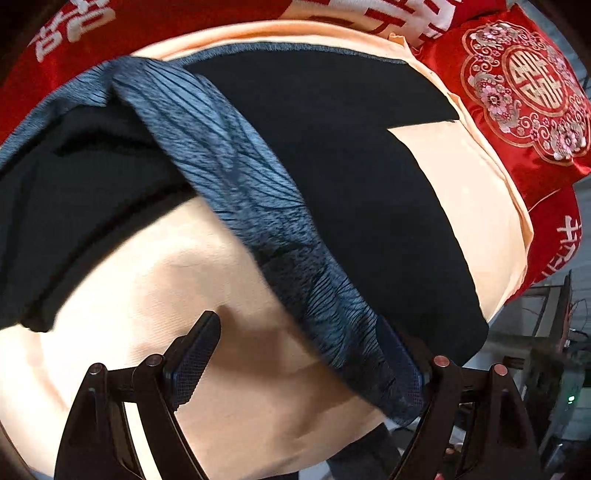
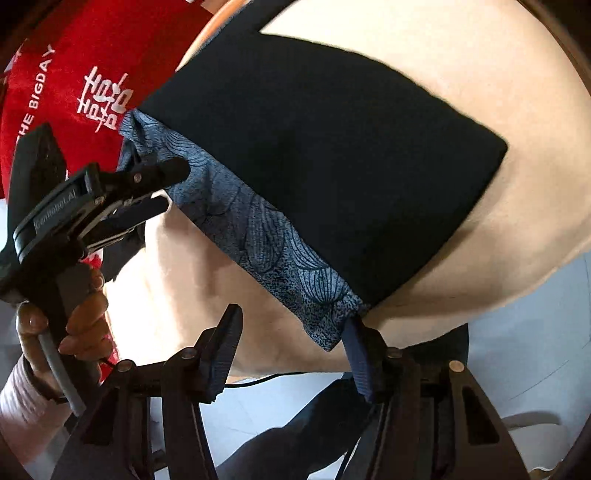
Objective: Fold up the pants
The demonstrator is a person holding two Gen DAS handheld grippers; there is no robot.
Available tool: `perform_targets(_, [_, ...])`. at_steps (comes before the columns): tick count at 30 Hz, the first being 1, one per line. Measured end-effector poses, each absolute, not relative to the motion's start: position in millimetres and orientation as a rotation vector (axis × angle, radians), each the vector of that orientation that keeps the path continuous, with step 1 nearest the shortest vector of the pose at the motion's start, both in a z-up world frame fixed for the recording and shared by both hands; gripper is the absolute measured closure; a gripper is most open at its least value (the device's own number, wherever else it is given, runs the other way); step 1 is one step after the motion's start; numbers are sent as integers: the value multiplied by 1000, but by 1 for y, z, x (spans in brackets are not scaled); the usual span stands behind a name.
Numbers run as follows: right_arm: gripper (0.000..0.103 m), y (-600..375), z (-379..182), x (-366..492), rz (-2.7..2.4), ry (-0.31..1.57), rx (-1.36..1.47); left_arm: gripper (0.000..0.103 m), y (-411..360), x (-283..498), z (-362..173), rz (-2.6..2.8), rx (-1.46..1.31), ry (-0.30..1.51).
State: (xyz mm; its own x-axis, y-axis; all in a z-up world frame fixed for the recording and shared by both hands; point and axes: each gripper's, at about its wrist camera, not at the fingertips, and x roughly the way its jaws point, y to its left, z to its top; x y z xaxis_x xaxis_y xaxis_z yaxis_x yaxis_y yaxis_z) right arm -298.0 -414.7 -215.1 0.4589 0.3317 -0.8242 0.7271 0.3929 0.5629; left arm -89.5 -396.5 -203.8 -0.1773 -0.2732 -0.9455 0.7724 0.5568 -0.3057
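Left wrist view.
- Item: black fabric pants with a blue-grey leaf-print band (image 1: 332, 177), spread over the centre and upper left of the frame on a peach-coloured sheet covering a bed (image 1: 177, 280). The printed band runs diagonally from upper left to lower right.
- Left gripper (image 1: 303, 365), lower centre: jaws apart. The right-hand pad touches or sits under the band's lower end; I cannot tell if any cloth lies between the pads. The left-hand pad stands clear over bare sheet.
- Red embroidered satin cushion (image 1: 524, 92), upper right, and red bedding with white characters (image 1: 74, 29) along the top edge.

Right wrist view.
- Pants occupy the centre as a dark, roughly rectangular panel; the printed band runs from left of centre down to lower centre.
- Right gripper (image 2: 291, 354), lower centre: jaws apart, the right-hand pad meeting the band's gathered corner, nothing clamped.
- Left gripper at left of frame, held by the person's hand (image 2: 74, 317), its jaws at the band's far end; whether they pinch it I cannot tell.

Handling note: I judge the step to be seizing both ends of the band. I would slide each open jaw fully over all layers at the corner before closing, match the two grips, then lift evenly so the panel folds flat without dragging the sheet.
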Motion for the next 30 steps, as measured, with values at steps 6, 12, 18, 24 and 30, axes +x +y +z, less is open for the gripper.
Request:
perform_targets(6, [100, -429, -211, -304, -226, 1206, 1285, 83, -406, -85, -202, -1009, 415, 1547])
perform_targets(12, [100, -501, -128, -263, -87, 1111, 1135, 83, -440, -66, -156, -1023, 298, 1530])
perform_targets(18, [100, -616, -80, -193, -51, 1025, 1025, 54, -489, -25, -102, -945, 286, 1333])
perform_targets(24, [99, -722, -105, -126, -105, 1068, 1002, 12, -487, 13, -92, -796, 309, 1239])
perform_targets(30, [94, -776, -154, -82, -225, 1241, 867, 12, -496, 23, -143, -657, 399, 1308])
